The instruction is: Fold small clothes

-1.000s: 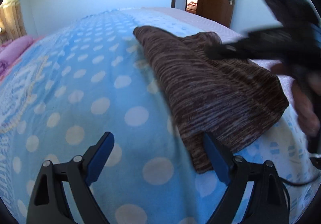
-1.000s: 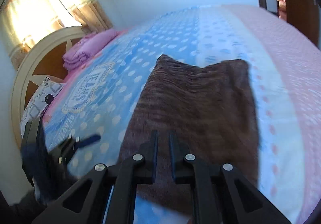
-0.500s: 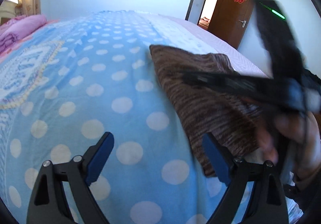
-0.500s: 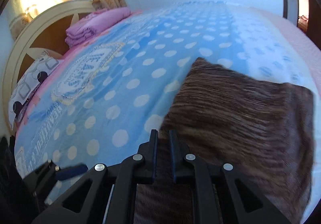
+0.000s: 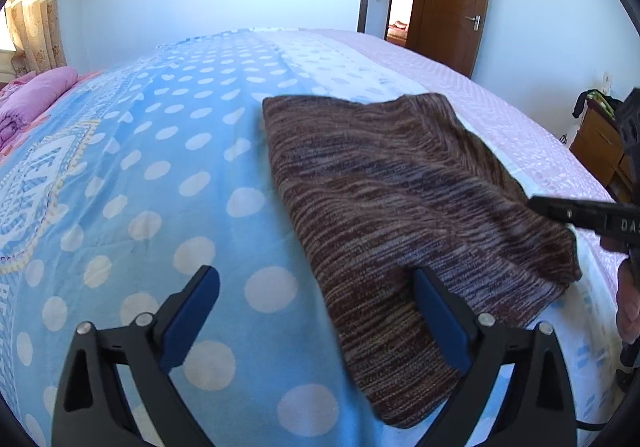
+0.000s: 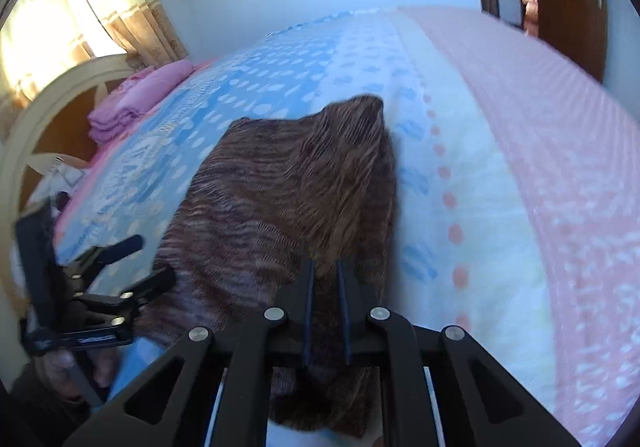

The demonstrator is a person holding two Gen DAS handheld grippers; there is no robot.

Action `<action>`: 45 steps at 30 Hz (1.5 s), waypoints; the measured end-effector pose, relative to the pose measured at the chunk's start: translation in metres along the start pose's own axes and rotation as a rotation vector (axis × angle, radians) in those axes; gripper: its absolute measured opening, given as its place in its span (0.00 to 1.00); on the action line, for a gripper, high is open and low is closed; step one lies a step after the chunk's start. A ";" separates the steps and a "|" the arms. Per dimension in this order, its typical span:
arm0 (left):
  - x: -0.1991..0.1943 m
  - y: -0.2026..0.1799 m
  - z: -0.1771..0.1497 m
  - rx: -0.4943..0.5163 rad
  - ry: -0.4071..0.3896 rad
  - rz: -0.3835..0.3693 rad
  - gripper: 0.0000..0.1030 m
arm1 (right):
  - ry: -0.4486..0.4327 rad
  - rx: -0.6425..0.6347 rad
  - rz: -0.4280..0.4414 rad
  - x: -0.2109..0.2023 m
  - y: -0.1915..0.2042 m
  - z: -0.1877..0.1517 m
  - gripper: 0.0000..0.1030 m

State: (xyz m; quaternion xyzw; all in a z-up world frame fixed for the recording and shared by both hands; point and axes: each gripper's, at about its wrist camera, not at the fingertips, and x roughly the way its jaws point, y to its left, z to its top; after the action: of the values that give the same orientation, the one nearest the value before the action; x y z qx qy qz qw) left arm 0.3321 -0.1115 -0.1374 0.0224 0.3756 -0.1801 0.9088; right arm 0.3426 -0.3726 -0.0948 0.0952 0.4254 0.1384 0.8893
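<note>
So we're mid-fold on the brown striped knit (image 5: 400,183), which is lying on the bed (image 5: 168,151) where the blue polka-dot part of the cover runs into the pale strip. My right gripper (image 6: 325,271) has its fingers pressed nearly together, and going by the right wrist view they're pinching a raised flap of the knit, since the fabric tents up straight off the tips. My left gripper (image 5: 316,307) is spread about as wide as it goes, its fingers having just opened a bit more, with nothing clamped: one finger sits over bare bedspread, the other over the near corner of the knit, and I can't tell if it's actually touching.

My read: the right side is carrying that edge over to make the fold while the left one is free. Next move needs the flap laid flat and lined up with the opposite edge before letting go, and the left could pin the near corner so the whole thing doesn't slide or bunch
</note>
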 end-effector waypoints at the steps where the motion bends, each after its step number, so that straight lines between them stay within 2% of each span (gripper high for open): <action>1: 0.000 -0.001 0.000 0.001 0.001 -0.002 0.97 | 0.002 0.005 0.020 -0.001 0.000 -0.002 0.11; 4: 0.000 -0.003 0.000 0.008 0.012 -0.001 0.97 | 0.006 -0.005 0.031 -0.001 0.003 -0.006 0.10; 5: 0.001 -0.005 -0.001 0.015 0.019 -0.004 0.97 | 0.007 -0.021 0.014 -0.001 0.005 -0.007 0.02; 6: 0.002 -0.008 -0.002 0.030 0.034 -0.004 0.97 | 0.002 -0.035 -0.006 -0.004 0.006 -0.009 0.00; 10: 0.005 -0.022 -0.010 0.110 0.077 -0.036 0.99 | -0.022 -0.036 -0.097 -0.016 -0.004 -0.015 0.00; 11: 0.004 -0.022 -0.011 0.112 0.072 -0.032 1.00 | -0.031 -0.035 -0.085 -0.020 -0.005 -0.017 0.00; 12: 0.004 -0.022 -0.011 0.110 0.073 -0.032 1.00 | -0.038 -0.020 -0.038 -0.024 -0.005 -0.019 0.01; 13: 0.005 -0.021 -0.011 0.106 0.076 -0.037 1.00 | -0.036 -0.012 -0.005 -0.026 -0.004 -0.021 0.10; 14: 0.006 -0.020 -0.011 0.101 0.083 -0.043 1.00 | -0.036 -0.015 0.008 -0.029 -0.001 -0.023 0.35; 15: 0.008 -0.019 -0.012 0.096 0.095 -0.053 1.00 | -0.044 -0.029 0.021 -0.031 0.005 -0.025 0.49; 16: 0.009 -0.018 -0.012 0.092 0.103 -0.062 1.00 | -0.050 -0.033 0.031 -0.032 0.008 -0.026 0.57; 18: 0.010 -0.014 -0.014 0.080 0.117 -0.076 1.00 | -0.043 -0.034 0.034 -0.030 0.013 -0.028 0.57; 19: 0.009 -0.013 -0.016 0.073 0.123 -0.085 1.00 | -0.032 -0.032 0.022 -0.026 0.014 -0.028 0.56; 21: 0.008 -0.010 -0.019 0.071 0.132 -0.096 1.00 | -0.010 -0.033 0.021 -0.020 0.015 -0.031 0.27; 22: 0.007 -0.011 -0.020 0.072 0.132 -0.096 1.00 | 0.002 -0.039 0.005 -0.019 0.015 -0.032 0.03; 24: 0.007 -0.010 -0.022 0.076 0.134 -0.092 1.00 | 0.031 -0.034 -0.044 -0.017 0.009 -0.038 0.03; 27: 0.007 -0.013 -0.023 0.085 0.132 -0.091 1.00 | 0.058 0.011 -0.070 -0.015 -0.009 -0.049 0.02; 30: 0.006 -0.011 -0.023 0.080 0.130 -0.094 1.00 | 0.044 0.024 -0.059 -0.019 -0.012 -0.047 0.03; 33: 0.006 -0.011 -0.022 0.080 0.128 -0.092 1.00 | 0.004 -0.014 -0.040 -0.025 -0.002 -0.037 0.04; 34: 0.007 -0.010 -0.022 0.080 0.127 -0.092 1.00 | -0.006 -0.013 -0.039 -0.026 0.000 -0.031 0.09; 35: 0.007 -0.010 -0.022 0.078 0.126 -0.094 1.00 | -0.022 0.002 -0.017 -0.027 -0.002 -0.022 0.22; 37: 0.007 -0.009 -0.022 0.074 0.125 -0.097 1.00 | -0.055 0.023 -0.013 -0.025 -0.007 -0.004 0.32; 40: 0.007 -0.010 -0.022 0.079 0.121 -0.090 1.00 | -0.043 0.045 -0.014 -0.007 -0.013 0.024 0.32; 43: 0.007 -0.010 -0.022 0.077 0.120 -0.092 1.00 | 0.009 0.059 -0.034 0.021 -0.019 0.047 0.32; 45: 0.006 -0.010 -0.022 0.075 0.119 -0.095 1.00 | 0.050 0.062 -0.032 0.039 -0.021 0.053 0.04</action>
State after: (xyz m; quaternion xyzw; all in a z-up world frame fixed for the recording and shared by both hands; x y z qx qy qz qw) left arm 0.3177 -0.1186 -0.1570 0.0491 0.4227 -0.2351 0.8739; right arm 0.4108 -0.3827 -0.0962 0.1125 0.4532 0.1134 0.8770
